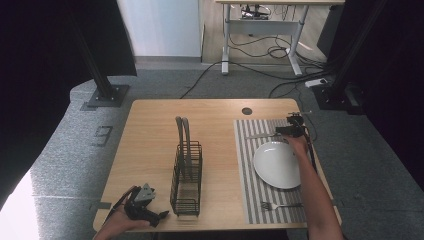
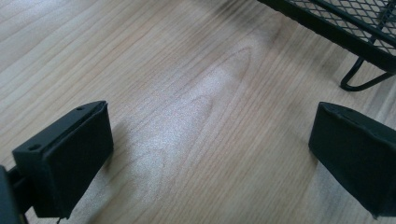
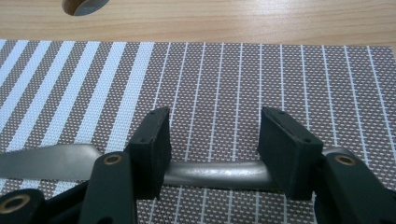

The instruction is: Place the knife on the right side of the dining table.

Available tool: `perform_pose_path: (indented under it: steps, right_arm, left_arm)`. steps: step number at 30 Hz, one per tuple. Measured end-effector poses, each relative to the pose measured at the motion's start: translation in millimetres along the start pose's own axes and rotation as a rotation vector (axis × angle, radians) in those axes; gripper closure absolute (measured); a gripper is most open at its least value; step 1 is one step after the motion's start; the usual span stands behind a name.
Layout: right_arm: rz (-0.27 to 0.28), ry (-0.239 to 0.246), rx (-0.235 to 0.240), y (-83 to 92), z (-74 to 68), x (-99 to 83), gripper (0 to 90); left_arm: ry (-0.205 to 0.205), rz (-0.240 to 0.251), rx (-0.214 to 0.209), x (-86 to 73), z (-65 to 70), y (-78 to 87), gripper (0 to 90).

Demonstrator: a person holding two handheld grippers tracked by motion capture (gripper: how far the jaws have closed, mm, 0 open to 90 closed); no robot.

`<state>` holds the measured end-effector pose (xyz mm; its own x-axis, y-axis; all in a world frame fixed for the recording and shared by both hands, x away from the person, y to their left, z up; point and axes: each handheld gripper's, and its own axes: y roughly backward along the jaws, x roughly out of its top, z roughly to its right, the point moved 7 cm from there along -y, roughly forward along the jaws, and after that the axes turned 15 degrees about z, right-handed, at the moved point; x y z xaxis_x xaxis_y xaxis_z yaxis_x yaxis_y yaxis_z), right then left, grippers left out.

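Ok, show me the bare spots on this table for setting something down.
Free: the wood left of the wire rack, up to the far edge, and the strip between rack and striped mat. Crowded: the mat, with plate, fork, knife and right gripper. The left gripper sits at the near left corner.

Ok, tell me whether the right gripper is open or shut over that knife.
Open. The right gripper has its jaws apart, and the knife lies flat on the striped placemat across the gap between them.
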<state>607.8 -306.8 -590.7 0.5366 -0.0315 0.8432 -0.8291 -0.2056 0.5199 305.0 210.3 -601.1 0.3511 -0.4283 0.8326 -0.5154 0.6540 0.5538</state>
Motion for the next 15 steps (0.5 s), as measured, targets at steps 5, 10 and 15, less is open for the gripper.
perform_pose_path:
  steps: [5, 10, 15]
  right_arm:
    - [-0.012, 0.003, -0.008, 1.6, -0.4, -0.5, 43.0]
    - [-0.014, -0.012, -0.005, 2.9, 1.0, -0.7, 43.2]
    - [0.028, -0.033, 0.003, 6.0, 1.0, 3.6, 42.5]
  left_arm:
    - [0.000, 0.000, 0.000, 0.0, 0.0, 0.0, 0.0]
    - [0.000, 0.000, 0.000, 0.0, 0.0, 0.0, 0.0]
    - [0.000, 0.000, 0.000, 0.0, 0.0, 0.0, 0.0]
